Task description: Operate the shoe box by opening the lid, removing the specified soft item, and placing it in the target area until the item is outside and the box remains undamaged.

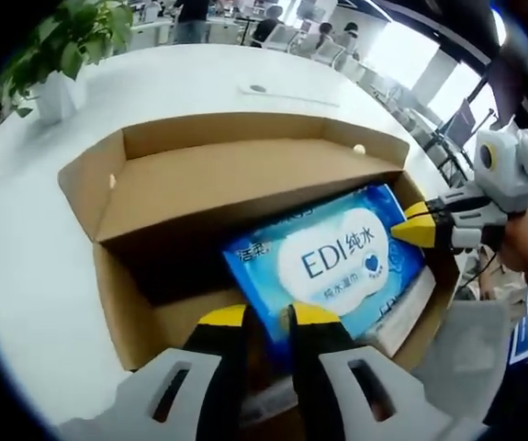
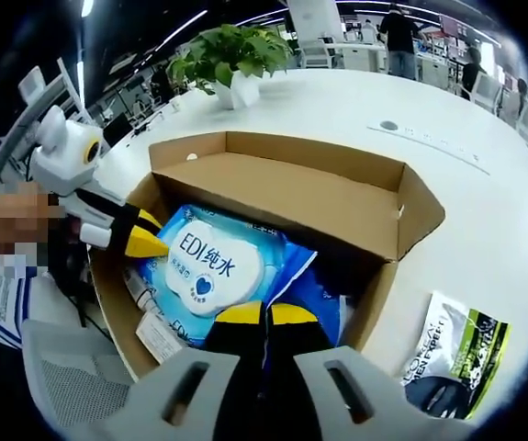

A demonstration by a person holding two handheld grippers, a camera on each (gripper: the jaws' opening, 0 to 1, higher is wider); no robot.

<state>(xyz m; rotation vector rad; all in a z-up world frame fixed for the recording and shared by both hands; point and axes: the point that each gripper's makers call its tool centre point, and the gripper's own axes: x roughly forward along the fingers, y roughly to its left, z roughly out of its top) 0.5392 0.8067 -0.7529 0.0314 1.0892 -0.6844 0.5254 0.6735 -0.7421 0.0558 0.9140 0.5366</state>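
An open brown cardboard shoe box (image 1: 199,179) (image 2: 291,188) stands on a white table, its lid folded back. Inside lies a soft blue wet-wipes pack (image 1: 337,257) (image 2: 213,266) with a white label. In the left gripper view, my left gripper (image 1: 268,317) is shut on the pack's near edge, and my right gripper (image 1: 417,228) comes in from the right onto the pack's far corner. The right gripper view has my right gripper (image 2: 265,315) shut on the pack's blue edge. There the left gripper (image 2: 144,243) reaches in from the left and touches the pack.
White flat items (image 2: 158,335) (image 1: 410,308) lie under the pack in the box. A potted plant (image 1: 61,55) (image 2: 231,55) stands on the white table (image 1: 25,276) (image 2: 484,211). A green-and-black packet (image 2: 452,358) lies beside the box. People and chairs are far behind.
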